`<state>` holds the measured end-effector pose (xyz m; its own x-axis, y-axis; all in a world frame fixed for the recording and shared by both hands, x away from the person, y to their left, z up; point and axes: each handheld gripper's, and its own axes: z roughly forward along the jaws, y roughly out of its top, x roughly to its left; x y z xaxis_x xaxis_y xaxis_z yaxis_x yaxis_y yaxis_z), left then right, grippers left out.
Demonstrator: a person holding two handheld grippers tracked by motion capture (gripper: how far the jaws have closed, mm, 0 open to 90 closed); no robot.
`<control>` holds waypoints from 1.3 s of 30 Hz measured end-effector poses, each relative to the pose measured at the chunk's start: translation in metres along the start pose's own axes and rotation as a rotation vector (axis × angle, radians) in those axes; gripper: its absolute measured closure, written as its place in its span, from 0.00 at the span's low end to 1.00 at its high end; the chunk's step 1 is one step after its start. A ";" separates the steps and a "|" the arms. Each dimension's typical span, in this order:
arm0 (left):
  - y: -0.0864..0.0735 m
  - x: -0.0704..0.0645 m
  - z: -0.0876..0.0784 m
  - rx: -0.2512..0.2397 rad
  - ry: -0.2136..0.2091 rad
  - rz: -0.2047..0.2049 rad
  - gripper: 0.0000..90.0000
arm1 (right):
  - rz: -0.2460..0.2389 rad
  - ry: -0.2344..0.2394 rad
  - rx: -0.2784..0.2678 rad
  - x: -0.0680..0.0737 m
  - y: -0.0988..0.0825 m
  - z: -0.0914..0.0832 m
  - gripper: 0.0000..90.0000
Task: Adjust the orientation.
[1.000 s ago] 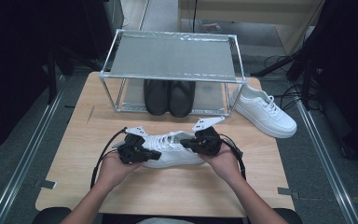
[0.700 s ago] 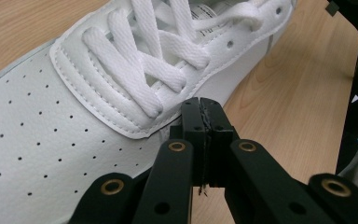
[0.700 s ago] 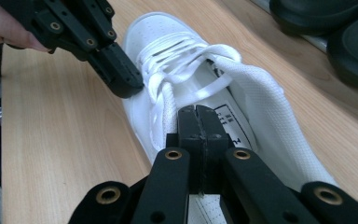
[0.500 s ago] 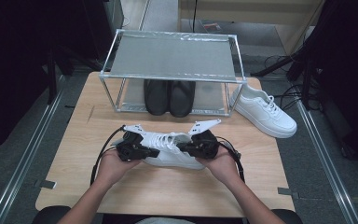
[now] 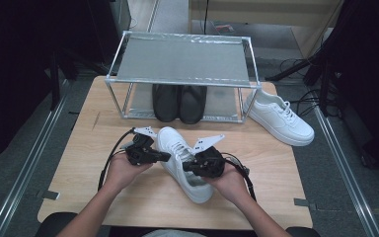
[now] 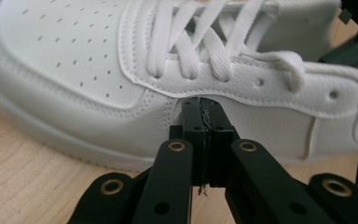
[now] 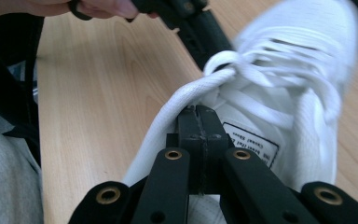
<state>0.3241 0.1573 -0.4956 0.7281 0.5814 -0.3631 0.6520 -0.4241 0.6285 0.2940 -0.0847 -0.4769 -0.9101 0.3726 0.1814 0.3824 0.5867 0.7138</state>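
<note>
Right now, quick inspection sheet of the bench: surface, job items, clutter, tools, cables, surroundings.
Surface: wooden table, bare wood around the items.
Job's things: white sneaker between both tools, toe toward the rack; second white sneaker at the right, beside the metal rack; black shoes under the rack.
Clutter: nothing seen.
Grippers: left tool shut, tips against the sneaker's side; right tool shut at its collar.
Cables: a black cable trails from each tool.
Surroundings: floor cables at the right.

A lab-like recording space: a wooden table (image 5: 103,148) among floor rails (image 5: 24,177), loose cables (image 5: 306,98) and dark surroundings.
</note>
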 end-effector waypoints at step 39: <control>0.009 0.028 -0.021 -0.062 0.049 -0.076 0.89 | 0.010 0.039 -0.102 0.006 0.012 0.019 0.94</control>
<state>0.3464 0.1846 -0.4852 0.6653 0.6437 -0.3782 0.6892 -0.3348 0.6426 0.2961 -0.0622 -0.4800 -0.9127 0.3486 0.2132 0.3747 0.5059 0.7769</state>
